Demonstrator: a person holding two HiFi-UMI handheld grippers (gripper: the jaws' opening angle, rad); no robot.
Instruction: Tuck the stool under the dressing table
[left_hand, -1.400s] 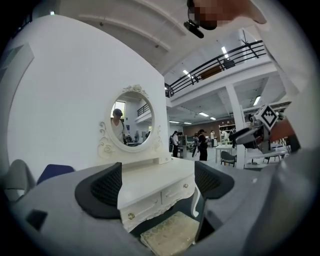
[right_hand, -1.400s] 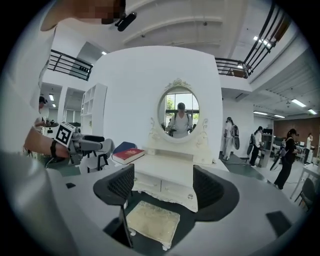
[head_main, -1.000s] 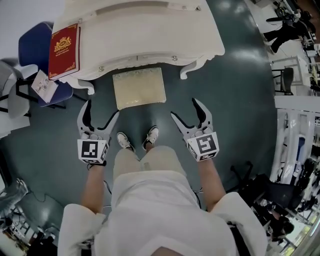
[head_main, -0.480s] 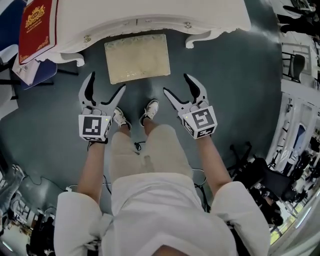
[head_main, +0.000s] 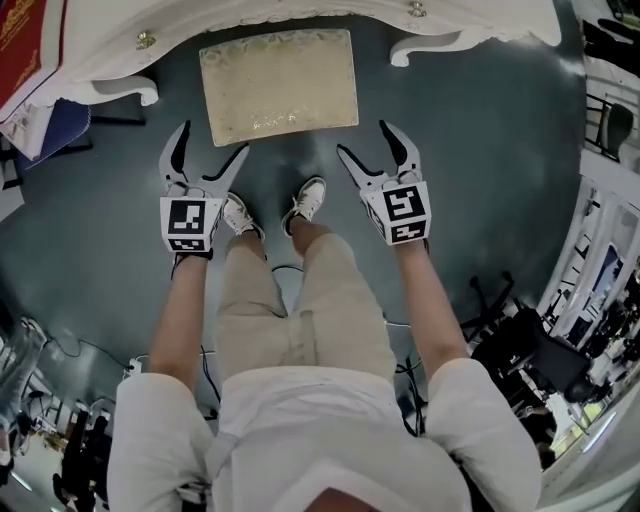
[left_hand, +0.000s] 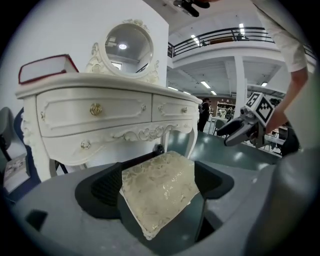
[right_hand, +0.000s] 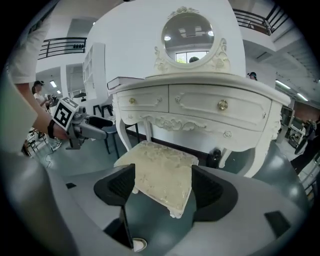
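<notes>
The stool (head_main: 278, 85), with a cream brocade cushion, stands on the dark floor just in front of the white dressing table (head_main: 108, 72), its far edge near the table's front rim. My left gripper (head_main: 212, 140) is open, just off the stool's near left corner and not touching it. My right gripper (head_main: 366, 140) is open too, just off the near right corner. In the left gripper view the stool (left_hand: 160, 187) shows between the jaws, with the table (left_hand: 95, 112) behind. The right gripper view frames the stool (right_hand: 162, 172) and the table (right_hand: 200, 105) likewise.
A red book (head_main: 22, 40) lies on the table's left end, and a blue chair (head_main: 55, 120) stands beside it. The person's shoes (head_main: 306, 197) are right behind the stool. An oval mirror (right_hand: 187, 34) tops the table. Stands and cables crowd the right side (head_main: 520, 350).
Both grippers have come forward, closer to the stool's near corners, still open. The head view has tipped down. The stool keeps its place in front of the table.
</notes>
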